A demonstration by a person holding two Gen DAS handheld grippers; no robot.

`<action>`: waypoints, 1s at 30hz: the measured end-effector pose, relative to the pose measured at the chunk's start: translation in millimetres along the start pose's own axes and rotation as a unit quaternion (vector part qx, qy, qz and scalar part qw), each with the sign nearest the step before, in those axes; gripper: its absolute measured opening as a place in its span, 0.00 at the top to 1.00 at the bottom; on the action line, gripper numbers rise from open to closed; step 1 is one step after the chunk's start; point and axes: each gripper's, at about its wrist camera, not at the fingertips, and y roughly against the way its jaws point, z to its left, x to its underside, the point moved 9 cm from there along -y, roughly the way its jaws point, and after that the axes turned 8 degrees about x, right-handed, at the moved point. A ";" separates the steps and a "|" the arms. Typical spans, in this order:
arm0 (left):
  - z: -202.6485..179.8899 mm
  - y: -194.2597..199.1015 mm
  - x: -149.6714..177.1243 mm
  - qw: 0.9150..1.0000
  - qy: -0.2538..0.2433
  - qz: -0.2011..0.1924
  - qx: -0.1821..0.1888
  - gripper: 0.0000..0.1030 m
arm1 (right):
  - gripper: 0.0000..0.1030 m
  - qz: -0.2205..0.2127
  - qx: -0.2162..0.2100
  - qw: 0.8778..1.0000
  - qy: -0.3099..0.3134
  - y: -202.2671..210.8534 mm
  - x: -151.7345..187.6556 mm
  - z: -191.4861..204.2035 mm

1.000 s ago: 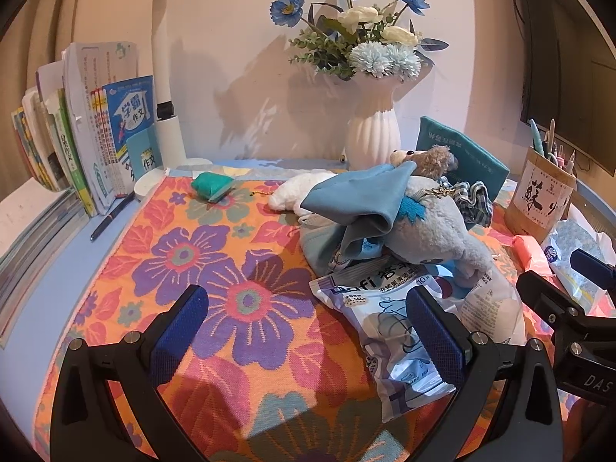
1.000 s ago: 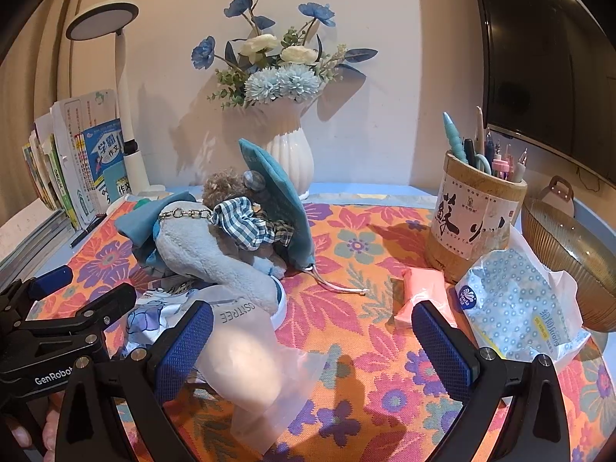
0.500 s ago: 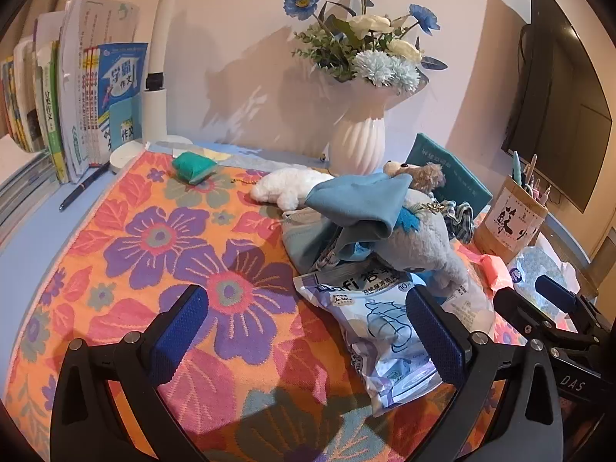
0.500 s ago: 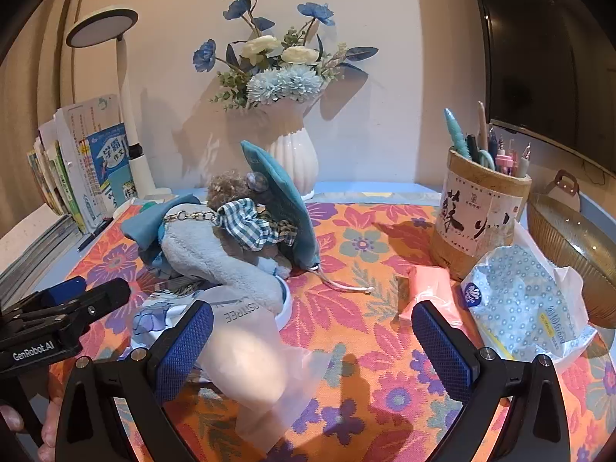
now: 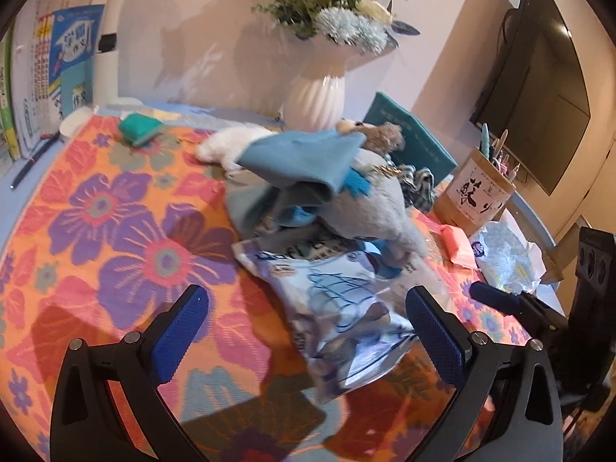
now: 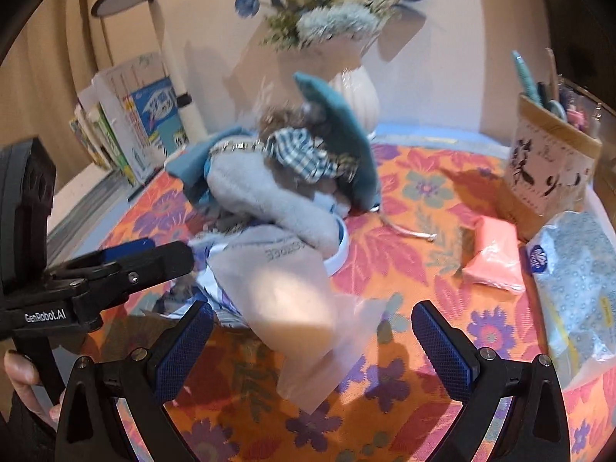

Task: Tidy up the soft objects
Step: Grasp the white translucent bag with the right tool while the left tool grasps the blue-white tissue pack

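A heap of soft things lies mid-table on the floral cloth (image 5: 115, 231): a grey plush toy (image 5: 369, 211) (image 6: 265, 200), a blue cloth (image 5: 304, 161) draped over it, a checked scrunchie (image 6: 304, 154), a white plush (image 5: 227, 144) behind, and a blue printed plastic pack (image 5: 338, 308) in front. A frosted bag (image 6: 296, 300) lies before my right gripper (image 6: 312, 342), which is open and empty. My left gripper (image 5: 304, 331) is open too, just short of the printed pack. A green pouch (image 5: 138, 129) sits far left. A pink packet (image 6: 492, 258) and a tissue pack (image 6: 577, 281) lie to the right.
A white vase of flowers (image 5: 319, 88) stands behind the heap, with a teal book (image 5: 408, 138) leaning beside it. A pen holder (image 6: 554, 169) is at the right, books (image 5: 50, 77) and a lamp (image 6: 154, 38) at the left. A dark screen (image 5: 539, 88) hangs on the right wall.
Both grippers moved in closer to the heap and lower. The left view swung right, so the books slid out to the edge. Both stayed open.
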 end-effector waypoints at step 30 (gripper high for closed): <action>10.6 32.9 32.8 0.999 -0.009 0.032 -0.035 0.49 | 0.60 0.059 -0.025 0.998 0.020 19.6 34.9 5.0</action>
